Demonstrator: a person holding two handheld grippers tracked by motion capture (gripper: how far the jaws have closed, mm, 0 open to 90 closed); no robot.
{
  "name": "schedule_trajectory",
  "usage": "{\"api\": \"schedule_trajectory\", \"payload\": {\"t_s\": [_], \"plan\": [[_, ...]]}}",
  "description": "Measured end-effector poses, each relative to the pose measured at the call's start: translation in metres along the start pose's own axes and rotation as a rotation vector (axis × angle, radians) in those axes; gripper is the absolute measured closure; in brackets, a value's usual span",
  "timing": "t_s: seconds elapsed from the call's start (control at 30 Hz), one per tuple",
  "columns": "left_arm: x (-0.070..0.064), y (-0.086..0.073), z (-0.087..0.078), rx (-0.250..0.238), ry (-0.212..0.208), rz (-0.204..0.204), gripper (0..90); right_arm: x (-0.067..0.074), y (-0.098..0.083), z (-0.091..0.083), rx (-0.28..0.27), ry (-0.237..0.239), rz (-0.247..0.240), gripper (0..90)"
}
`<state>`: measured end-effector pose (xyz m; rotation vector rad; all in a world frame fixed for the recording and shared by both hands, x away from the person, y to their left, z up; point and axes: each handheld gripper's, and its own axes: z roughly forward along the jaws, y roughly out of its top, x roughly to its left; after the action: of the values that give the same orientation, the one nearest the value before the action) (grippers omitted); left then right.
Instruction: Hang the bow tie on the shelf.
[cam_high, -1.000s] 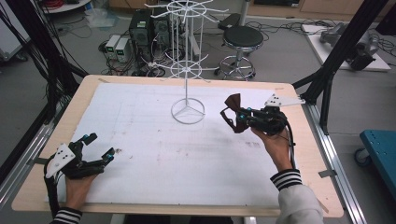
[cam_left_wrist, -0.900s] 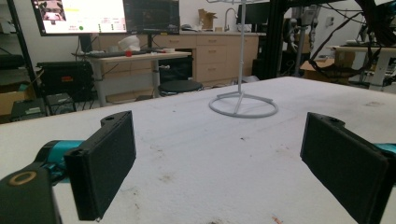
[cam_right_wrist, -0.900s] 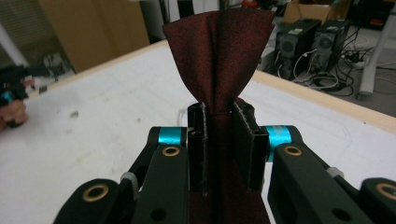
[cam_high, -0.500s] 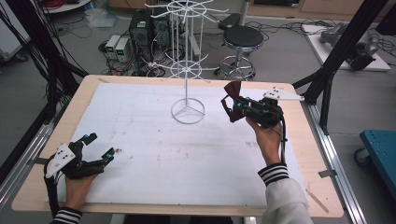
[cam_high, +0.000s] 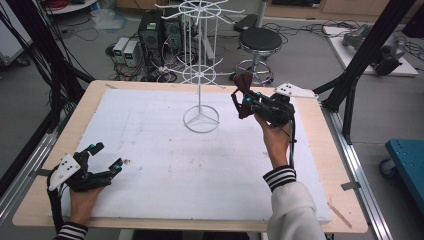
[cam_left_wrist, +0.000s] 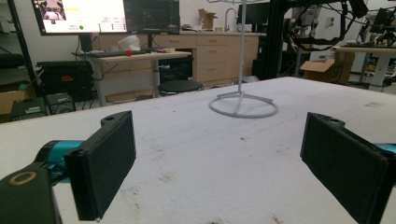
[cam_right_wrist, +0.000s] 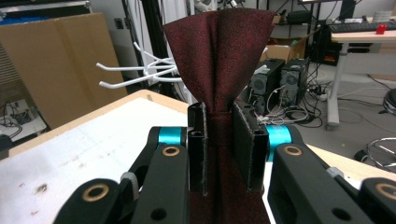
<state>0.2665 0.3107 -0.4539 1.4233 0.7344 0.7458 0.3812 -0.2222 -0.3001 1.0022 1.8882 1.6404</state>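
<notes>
Dark red folded cloth (cam_right_wrist: 219, 60) pinched between closed jaws of right gripper (cam_high: 243, 99), now lifted nearer the white wire rack (cam_high: 200, 75) than a second ago, left gripper (cam_high: 102, 159) unmoved on white foam board (cam_high: 165, 165), jaws wide, empty.

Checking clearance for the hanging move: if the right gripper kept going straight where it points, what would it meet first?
Probably the white rack: the right gripper, shut on the dark red cloth, points toward its hooks. They lie left of centre in its view, so it might slip past.
</notes>
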Motion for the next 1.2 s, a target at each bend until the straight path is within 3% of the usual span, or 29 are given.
{"api": "schedule_trajectory", "payload": {"t_s": [0.43, 1.2], "plan": [[0.0, 0.0, 0.0, 0.001, 0.0, 0.0, 10.7, 0.009, 0.014, 0.014, -0.034, -0.019, 0.027, 76.8], [0.0, 0.0, 0.0, 0.003, 0.0, 0.003, 10.7, 0.031, 0.023, 0.041, -0.049, -0.003, 0.064, 76.8]]}}
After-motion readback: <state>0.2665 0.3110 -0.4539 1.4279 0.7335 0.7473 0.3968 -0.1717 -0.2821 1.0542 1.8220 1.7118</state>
